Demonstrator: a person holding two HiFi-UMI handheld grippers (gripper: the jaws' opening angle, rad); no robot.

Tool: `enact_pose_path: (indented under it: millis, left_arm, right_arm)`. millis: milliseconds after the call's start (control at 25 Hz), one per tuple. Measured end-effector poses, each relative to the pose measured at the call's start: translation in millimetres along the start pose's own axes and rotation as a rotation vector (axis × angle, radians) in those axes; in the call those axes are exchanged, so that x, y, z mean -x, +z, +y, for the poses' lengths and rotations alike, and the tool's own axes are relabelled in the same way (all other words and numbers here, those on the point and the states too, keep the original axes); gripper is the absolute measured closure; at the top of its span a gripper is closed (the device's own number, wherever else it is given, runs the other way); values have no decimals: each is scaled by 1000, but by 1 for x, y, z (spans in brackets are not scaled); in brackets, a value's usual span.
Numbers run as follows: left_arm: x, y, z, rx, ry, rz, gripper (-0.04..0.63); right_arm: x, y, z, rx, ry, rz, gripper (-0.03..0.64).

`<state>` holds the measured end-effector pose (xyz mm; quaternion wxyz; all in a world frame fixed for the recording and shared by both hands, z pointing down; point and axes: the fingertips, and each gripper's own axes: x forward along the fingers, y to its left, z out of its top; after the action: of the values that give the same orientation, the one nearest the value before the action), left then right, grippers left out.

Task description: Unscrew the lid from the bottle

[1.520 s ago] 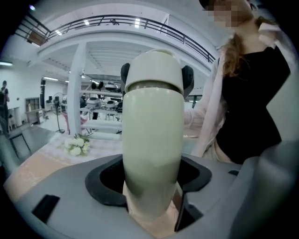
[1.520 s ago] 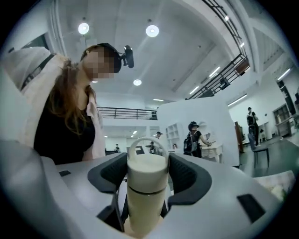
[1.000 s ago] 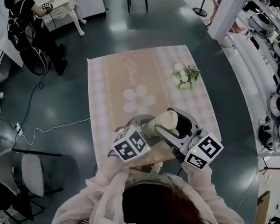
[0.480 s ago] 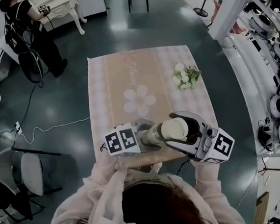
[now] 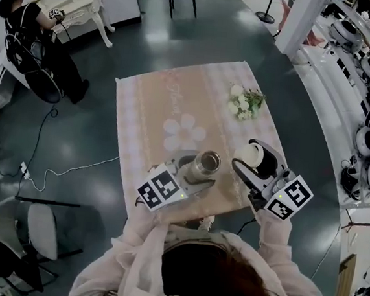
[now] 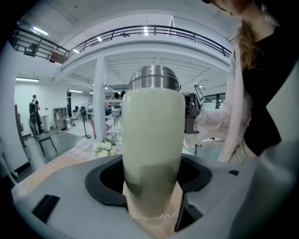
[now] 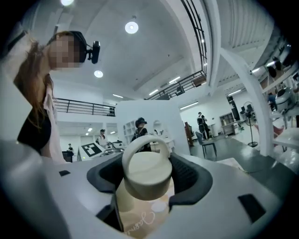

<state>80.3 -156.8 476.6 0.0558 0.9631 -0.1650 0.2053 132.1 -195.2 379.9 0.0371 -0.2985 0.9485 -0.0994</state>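
Table [image 5: 150, 108]: covered by a pink cloth with a white flower print; fills the middle of the head view.
Left gripper [image 5: 193, 175]: at 5 o'clock of the table's middle, by the near edge; jaws spread wide and pressed on the bottle's lower body, one on each side.
Right gripper [image 5: 256, 163]: at 3 o'clock of the left one; jaws wide and clamped on the lid.
Bottle [image 6: 152, 154]: pale green with a steel neck, mouth uncovered; stands upright in the left jaws.
Flowers [image 5: 245, 101]: small white bunch lying on the cloth at 1 o'clock, well apart from both grippers.
Lid [image 7: 147, 175]: cream with a loop handle; off the bottle, at its 3 o'clock, a clear gap between them.
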Motion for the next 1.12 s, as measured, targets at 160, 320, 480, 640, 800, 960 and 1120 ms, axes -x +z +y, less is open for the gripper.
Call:
enact_pose_path:
  millis: [160,320,480,640,800,960,1120]
  left_arm:
    - [-5,5,5,6,66,-53,279]
    - [-10,4,6,39,111,-75,279]
    - [-16,1,5,41,129,-66,279]
    - [-18,2,4,42,136,-69,279]
    - [-15,3,2,62,133,-82,279]
    - [-13,6,1,62,128,-91,279]
    - [-14,5,-1,56,132,-84,279]
  right_arm:
    - [6,-26,-19,24,-148,75,310]
    - [13,-42,-23,0,-204,103,310]
    - [20,-49,-24,-14,-233,122,311]
    - [22,-52,-23,-6,-243,135,311]
    - [21,-52,-20,-10,-244,131,311]
    - [19,-54,-18,-10,-245,133,311]
    - [20,-54,-17,-9,-242,132,311]
